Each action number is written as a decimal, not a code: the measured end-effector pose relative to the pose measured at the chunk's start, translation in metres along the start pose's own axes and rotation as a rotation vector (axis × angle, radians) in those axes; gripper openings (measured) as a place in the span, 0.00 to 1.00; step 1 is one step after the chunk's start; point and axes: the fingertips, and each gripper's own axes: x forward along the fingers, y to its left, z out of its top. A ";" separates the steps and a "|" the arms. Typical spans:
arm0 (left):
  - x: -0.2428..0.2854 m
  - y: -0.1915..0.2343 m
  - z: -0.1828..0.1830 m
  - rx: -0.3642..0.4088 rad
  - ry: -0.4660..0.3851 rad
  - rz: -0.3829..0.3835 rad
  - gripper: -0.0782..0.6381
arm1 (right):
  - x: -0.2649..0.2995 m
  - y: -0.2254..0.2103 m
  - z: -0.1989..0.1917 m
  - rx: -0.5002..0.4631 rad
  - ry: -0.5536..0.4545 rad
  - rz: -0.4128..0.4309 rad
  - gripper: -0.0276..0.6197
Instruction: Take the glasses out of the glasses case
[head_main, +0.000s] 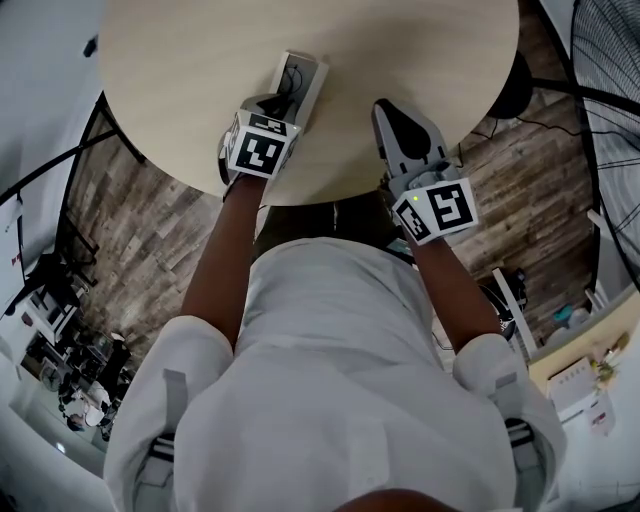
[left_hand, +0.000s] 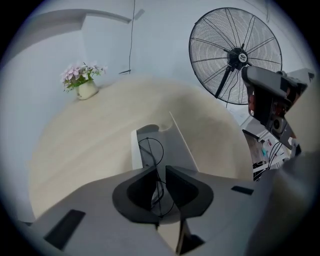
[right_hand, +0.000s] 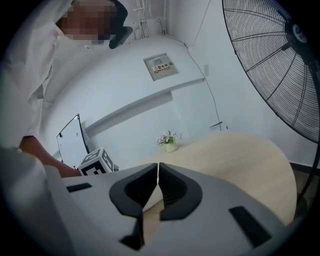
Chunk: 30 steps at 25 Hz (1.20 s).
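An open grey glasses case (head_main: 300, 80) lies on the round wooden table (head_main: 180, 60), near its front edge. Thin black wire glasses (left_hand: 151, 148) lie in the case (left_hand: 182, 150), one round lens rim showing ahead of the jaws. My left gripper (left_hand: 161, 186) is at the case's near end, shut on the wire frame, which runs down between the two pads. In the head view the left gripper (head_main: 268, 115) covers the near end of the case. My right gripper (head_main: 398, 120) hovers to the right of the case, apart from it. It (right_hand: 158, 176) is shut with nothing between its jaws.
A small pot of pink flowers (left_hand: 85, 84) stands at the table's far side. A large black standing fan (left_hand: 235, 52) is beyond the table on the right. The table's front edge (head_main: 320, 200) is just below both grippers.
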 end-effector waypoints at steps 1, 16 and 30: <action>0.000 0.000 0.000 0.000 0.004 0.011 0.21 | -0.002 0.000 -0.001 0.001 0.001 0.000 0.08; -0.001 -0.004 -0.002 -0.015 0.023 0.022 0.15 | -0.017 0.006 -0.004 0.005 -0.004 -0.006 0.08; -0.101 0.007 0.054 -0.035 -0.298 0.070 0.14 | -0.042 0.039 0.027 -0.038 -0.062 0.000 0.08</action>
